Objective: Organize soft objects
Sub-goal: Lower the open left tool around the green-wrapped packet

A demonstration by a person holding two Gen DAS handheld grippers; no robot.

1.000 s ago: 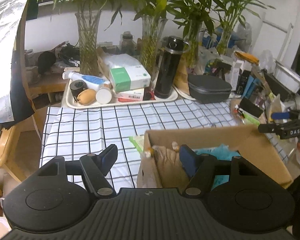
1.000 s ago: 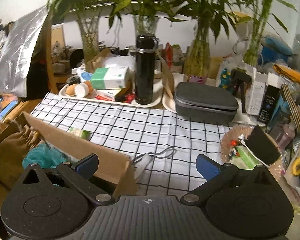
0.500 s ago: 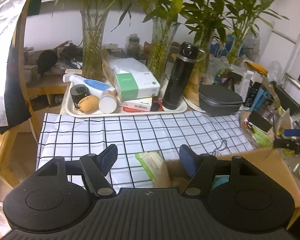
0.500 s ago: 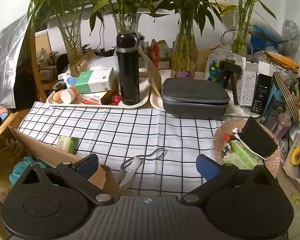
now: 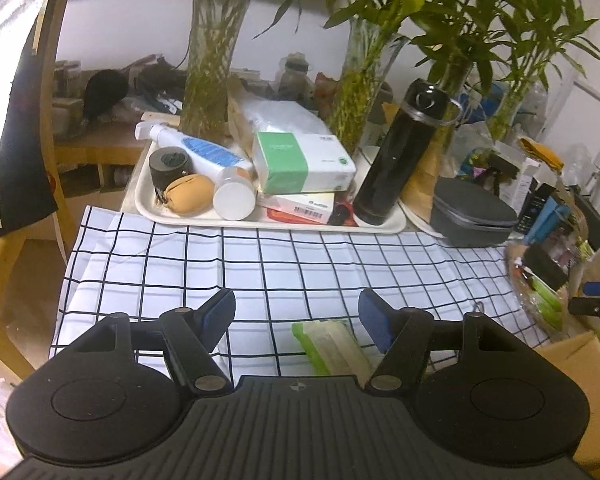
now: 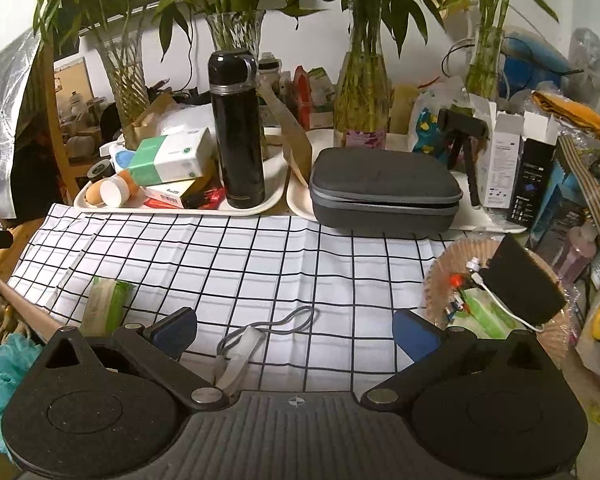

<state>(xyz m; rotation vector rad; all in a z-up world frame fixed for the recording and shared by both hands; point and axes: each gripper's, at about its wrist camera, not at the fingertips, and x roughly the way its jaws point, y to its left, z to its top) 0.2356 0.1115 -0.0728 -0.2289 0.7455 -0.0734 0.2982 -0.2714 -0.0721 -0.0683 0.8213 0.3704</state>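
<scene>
My left gripper (image 5: 297,316) is open and empty above the checked cloth (image 5: 260,264). A green tissue pack (image 5: 329,344) lies on the cloth just under its right finger. It also shows in the right wrist view (image 6: 106,305). My right gripper (image 6: 294,330) is open and empty. A white face mask with grey loops (image 6: 240,350) lies on the cloth between its fingers. The cardboard box (image 5: 584,364) sits at the left view's right edge. In the right wrist view its edge (image 6: 16,296) is at far left, with a teal fluffy item (image 6: 0,372) inside.
A cream tray (image 6: 172,210) at the back holds a black flask (image 6: 238,136), green tissue boxes (image 6: 168,156) and small jars. A grey zip case (image 6: 384,192) sits on a second tray. A wicker dish (image 6: 496,280) of clutter stands right. Glass vases with bamboo line the back.
Both grippers have pulled back and risen away from the box. The box has slid out toward the edges of both views, and the tissue pack and mask have come into full view.
</scene>
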